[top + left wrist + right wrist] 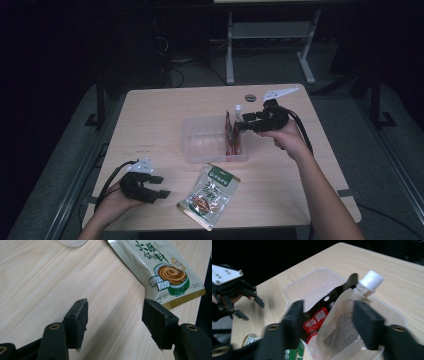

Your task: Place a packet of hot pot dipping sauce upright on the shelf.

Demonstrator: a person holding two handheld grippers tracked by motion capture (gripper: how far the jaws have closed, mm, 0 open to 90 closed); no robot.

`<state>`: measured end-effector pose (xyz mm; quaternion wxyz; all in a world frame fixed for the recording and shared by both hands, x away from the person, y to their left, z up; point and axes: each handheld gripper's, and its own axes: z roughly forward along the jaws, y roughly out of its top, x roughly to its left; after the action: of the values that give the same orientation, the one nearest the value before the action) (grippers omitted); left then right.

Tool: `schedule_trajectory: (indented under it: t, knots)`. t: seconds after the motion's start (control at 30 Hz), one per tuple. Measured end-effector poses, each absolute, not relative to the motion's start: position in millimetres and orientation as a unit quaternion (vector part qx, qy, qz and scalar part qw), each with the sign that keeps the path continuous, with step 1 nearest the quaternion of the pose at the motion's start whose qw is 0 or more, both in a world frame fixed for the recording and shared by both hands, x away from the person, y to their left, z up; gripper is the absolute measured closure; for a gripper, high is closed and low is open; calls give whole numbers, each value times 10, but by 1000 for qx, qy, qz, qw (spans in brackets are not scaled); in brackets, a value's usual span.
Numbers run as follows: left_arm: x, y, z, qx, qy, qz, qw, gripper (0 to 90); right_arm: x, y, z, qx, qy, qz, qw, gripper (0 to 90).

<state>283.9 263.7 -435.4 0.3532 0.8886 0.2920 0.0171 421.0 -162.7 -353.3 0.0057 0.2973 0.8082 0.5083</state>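
Observation:
A clear plastic container (200, 142) (312, 285) sits mid-table. At its right end stand a pale spouted pouch with a white cap (352, 315) (238, 111) and a black-and-red pouch (318, 318) (231, 135). My right gripper (240, 125) (329, 307) hovers over that end, jaws apart, with the spouted pouch standing between them; I see no pad pressing on it. A beige-and-green snack packet (210, 196) (162, 267) lies flat near the front edge. My left gripper (164, 186) (115, 302) rests low just left of the packet, open, with bare table between its jaws.
The wooden table (150, 125) has free surface on its left half and behind the container. A small round dark disc (250, 97) lies near the far edge. Beyond the table are dark floor and a white metal stand (270, 40).

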Motion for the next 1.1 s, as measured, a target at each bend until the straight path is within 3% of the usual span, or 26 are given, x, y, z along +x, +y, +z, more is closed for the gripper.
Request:
schedule_trajectory:
  t: [0.27, 1.1]
  knots:
    - [2887, 2582, -4346, 890, 286, 15, 355, 363, 4027, -1739, -3503, 309, 810, 497, 30, 179]
    - [2887, 2434, -4323, 892, 271, 10, 361, 357, 3149, -2042, -3900, 318, 829, 456, 67, 153]
